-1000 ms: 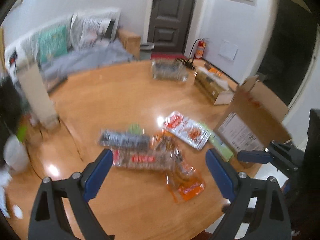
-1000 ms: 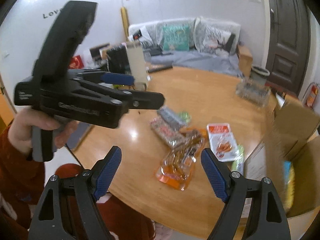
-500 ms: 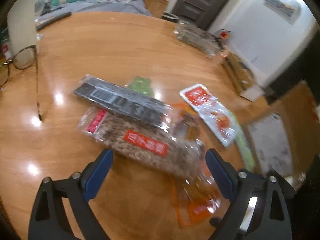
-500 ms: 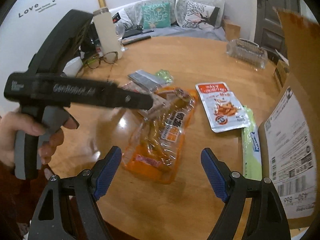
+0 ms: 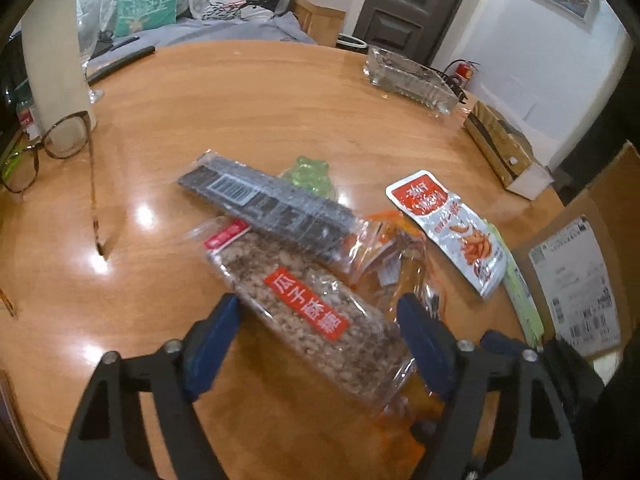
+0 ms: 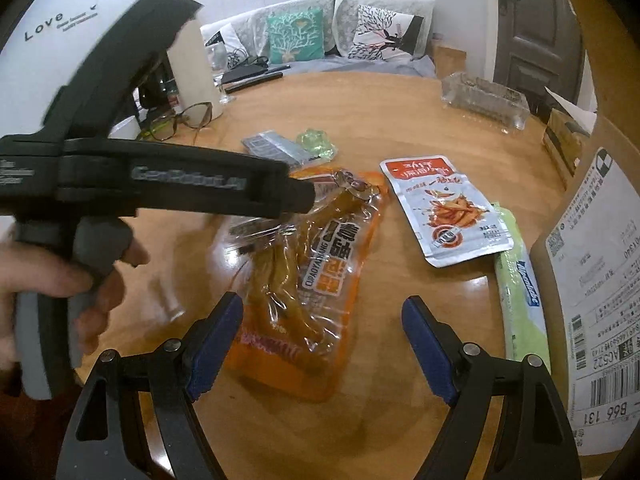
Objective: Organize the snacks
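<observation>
Several snack packs lie piled on the round wooden table [image 5: 248, 112]. My left gripper [image 5: 320, 340] is open, its blue pads either side of a clear seed-brittle pack with a red label [image 5: 308, 304]. A dark grey pack [image 5: 272, 204] lies across the brittle pack's far end, with a green jelly [image 5: 310, 174] behind. My right gripper [image 6: 320, 344] is open over the near end of an orange chicken-feet pack [image 6: 316, 276]. A white and red pouch [image 6: 444, 208] and a light green pack [image 6: 520, 292] lie to the right. The left gripper's black body [image 6: 160, 180] crosses the right wrist view.
A cardboard box [image 6: 592, 280] stands at the table's right edge. A glass tray [image 5: 412, 80] and a small brown box [image 5: 504, 148] sit at the back right. Glasses [image 5: 52, 148], a white cylinder [image 5: 56, 60] and a wine glass stand at the left.
Both grippers have come down closer to the snack pile. The left gripper now straddles the brittle pack; the right one hovers over the orange pack.
</observation>
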